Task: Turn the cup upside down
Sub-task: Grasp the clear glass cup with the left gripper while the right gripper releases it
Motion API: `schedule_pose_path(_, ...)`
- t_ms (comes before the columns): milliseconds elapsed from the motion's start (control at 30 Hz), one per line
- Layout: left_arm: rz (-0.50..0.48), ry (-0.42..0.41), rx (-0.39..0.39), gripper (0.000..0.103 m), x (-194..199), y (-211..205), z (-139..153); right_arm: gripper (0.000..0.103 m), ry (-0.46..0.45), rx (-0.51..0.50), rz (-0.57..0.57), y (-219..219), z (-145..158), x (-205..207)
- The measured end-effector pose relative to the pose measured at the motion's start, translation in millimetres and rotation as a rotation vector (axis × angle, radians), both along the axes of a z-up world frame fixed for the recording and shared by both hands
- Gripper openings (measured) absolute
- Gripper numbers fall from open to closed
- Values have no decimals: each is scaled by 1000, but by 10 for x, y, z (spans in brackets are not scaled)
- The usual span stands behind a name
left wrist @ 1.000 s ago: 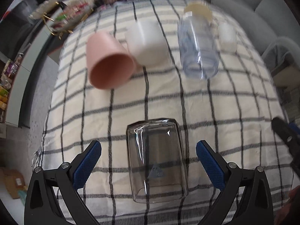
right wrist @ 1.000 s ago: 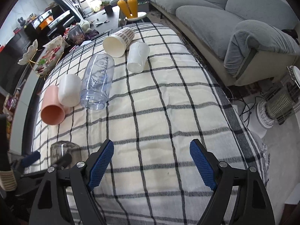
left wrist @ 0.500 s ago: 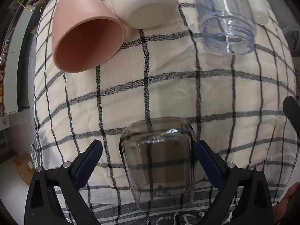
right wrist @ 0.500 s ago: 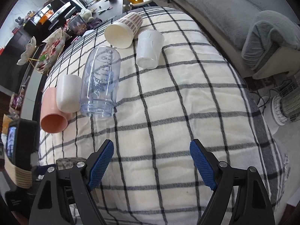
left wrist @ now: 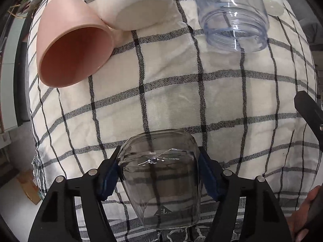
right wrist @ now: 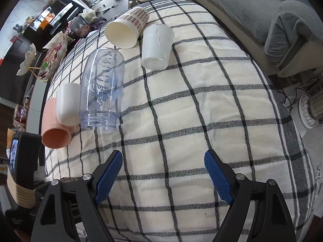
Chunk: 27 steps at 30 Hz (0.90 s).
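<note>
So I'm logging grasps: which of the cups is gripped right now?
The clear glass cup, clamped between the left gripper pads. The pink cup, white cup and clear plastic bottle lie loose on the checked cloth.

- Clear glass cup [left wrist: 161,179]: one, between my left pads
- Pink cup [right wrist: 53,125]: one
- White cups [right wrist: 67,104] [right wrist: 156,46]: two
- Plaid paper cup [right wrist: 126,29]: one
- Clear measuring bottle [right wrist: 101,88]: one
- Checked cloth [right wrist: 191,104]: one
</note>
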<state>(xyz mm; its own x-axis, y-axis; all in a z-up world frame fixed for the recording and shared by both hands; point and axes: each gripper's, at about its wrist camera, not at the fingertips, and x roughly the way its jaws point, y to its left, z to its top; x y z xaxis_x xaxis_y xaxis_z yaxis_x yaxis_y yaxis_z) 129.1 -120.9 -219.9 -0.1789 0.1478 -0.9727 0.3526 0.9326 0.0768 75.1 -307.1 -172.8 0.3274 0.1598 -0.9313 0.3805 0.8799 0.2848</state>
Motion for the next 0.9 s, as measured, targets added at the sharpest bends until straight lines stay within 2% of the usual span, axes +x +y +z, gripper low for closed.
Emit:
schedule_pose_path(133,-3,-45,-35,69,-99,15,234,83,-15,-12,6,33,85,-48)
schedule_pose_path(200,-18,-108,-50,69,-122,67,383,83,-27,-22,13,71,150,-78)
schedule_pose_path(367,-80,-372,-114,69,-255,78,871,83,-61,-51,33,166,302,-170)
schedule_pose_path(500,-85,-614,-240,69,-421,166,1175,83,-75,-75,47,239,360,-260)
schedule_pose_path(633,-28,-787,-339,69,-513,338,1131,83,-71,-97,57,306,340,-351)
schedule_pose_path(733,7,-890,-380,69,-459,383,1045,83,-70,-112,59,335,332,-421)
schedule_pose_path(800,14,-919,-376,69,-472,413,963,83,-72,-125,62,344,347,-454)
schedule_pose_path(900,51,-893,-403,69,-466,434,876,83,-83,-148,65,373,391,-507)
